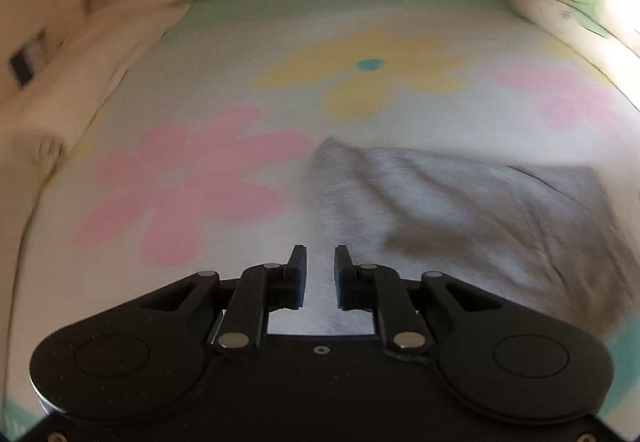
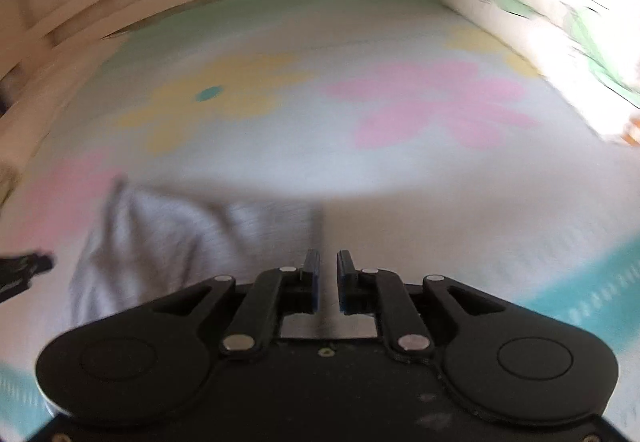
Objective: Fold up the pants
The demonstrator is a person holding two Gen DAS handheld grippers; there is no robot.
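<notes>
The grey pants (image 1: 460,209) are seen lying crumpled on the flowered bed sheet (image 1: 224,73). From the left gripper (image 1: 320,262) they lie ahead and to the right; from the right gripper (image 2: 328,262), ahead and to the left. Both pairs of fingers are held slightly apart, with nothing gripped. Which hand is nearer cannot be told.

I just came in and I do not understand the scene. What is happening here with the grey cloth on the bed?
A person holds a gripper in each hand over a flowered bedsheet, folding grey pants. The pants lie bunched on the sheet. The left gripper and the right gripper both have a narrow gap between their fingers with nothing in it, so neither holds the pants now. The pictures are blurred, so how far the fold has gone cannot be told.
</notes>
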